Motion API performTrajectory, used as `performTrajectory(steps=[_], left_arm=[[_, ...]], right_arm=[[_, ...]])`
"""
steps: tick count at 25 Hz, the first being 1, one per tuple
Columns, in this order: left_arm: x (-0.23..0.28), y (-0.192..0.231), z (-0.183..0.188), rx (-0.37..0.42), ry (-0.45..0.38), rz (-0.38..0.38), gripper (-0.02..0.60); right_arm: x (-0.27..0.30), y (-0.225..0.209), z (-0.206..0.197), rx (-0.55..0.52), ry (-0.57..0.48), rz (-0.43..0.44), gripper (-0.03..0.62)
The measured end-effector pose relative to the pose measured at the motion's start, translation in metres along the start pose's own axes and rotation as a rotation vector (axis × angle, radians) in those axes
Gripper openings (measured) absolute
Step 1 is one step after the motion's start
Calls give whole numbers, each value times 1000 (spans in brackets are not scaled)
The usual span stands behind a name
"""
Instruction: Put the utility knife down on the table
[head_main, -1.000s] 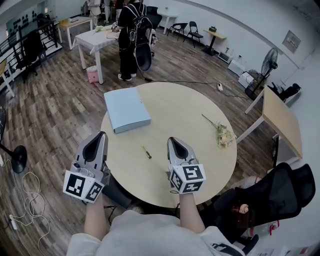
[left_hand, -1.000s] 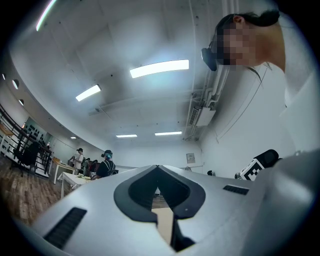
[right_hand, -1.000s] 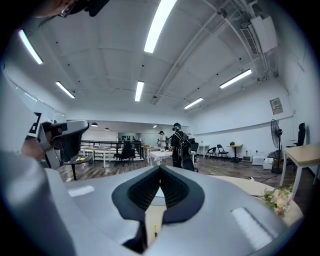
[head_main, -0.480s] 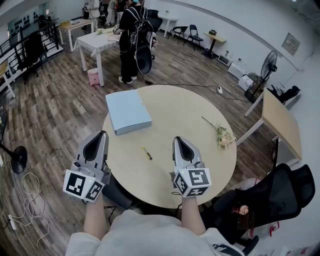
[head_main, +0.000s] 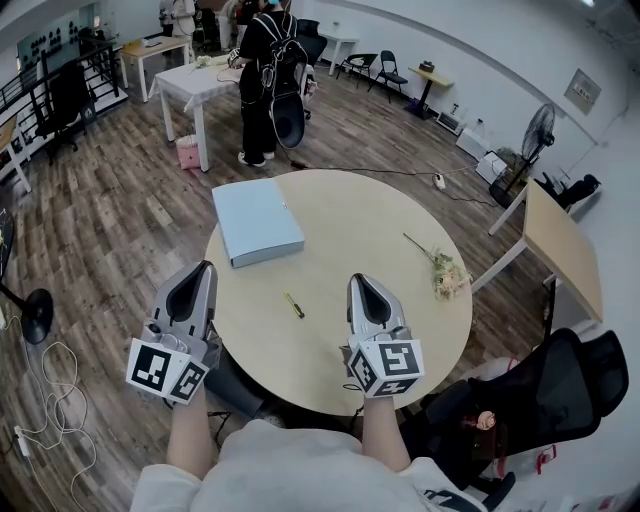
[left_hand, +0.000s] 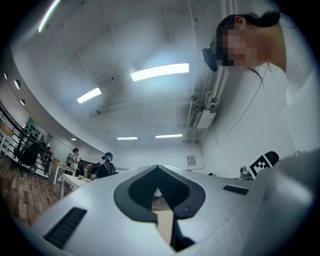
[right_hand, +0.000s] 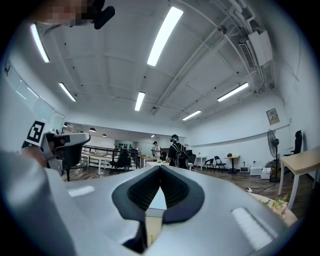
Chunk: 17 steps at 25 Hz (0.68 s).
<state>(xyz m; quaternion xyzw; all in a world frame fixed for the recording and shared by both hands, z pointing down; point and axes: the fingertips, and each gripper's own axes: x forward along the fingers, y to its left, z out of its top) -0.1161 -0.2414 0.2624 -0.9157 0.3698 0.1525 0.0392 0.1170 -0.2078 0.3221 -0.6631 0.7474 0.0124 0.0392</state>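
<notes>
The utility knife (head_main: 293, 305), small, yellow and black, lies flat on the round beige table (head_main: 400, 220), between the two grippers. My left gripper (head_main: 193, 272) is held over the table's left front edge, left of the knife, shut and holding nothing. My right gripper (head_main: 362, 283) hovers over the table's front right of the knife, also shut and holding nothing. In the left gripper view the left gripper (left_hand: 157, 167) has its jaws meeting at the tips. The right gripper view shows the right gripper (right_hand: 160, 167) with its jaws closed the same way.
A light blue folder (head_main: 256, 221) lies at the table's back left. A small bunch of flowers (head_main: 447, 270) rests near the right edge. A person with a backpack (head_main: 266, 70) stands beyond the table by a white desk (head_main: 195, 80). A black chair (head_main: 545, 390) is at the right front.
My right gripper has shifted a little to the right and nearer the front edge. The left gripper and the knife have stayed put.
</notes>
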Motion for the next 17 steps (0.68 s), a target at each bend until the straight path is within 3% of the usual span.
performTrajectory(steps=[17], left_arm=[[-6,6,-1,-6,1,21,8]], right_arm=[[2,5,1,14,-7,18,11]])
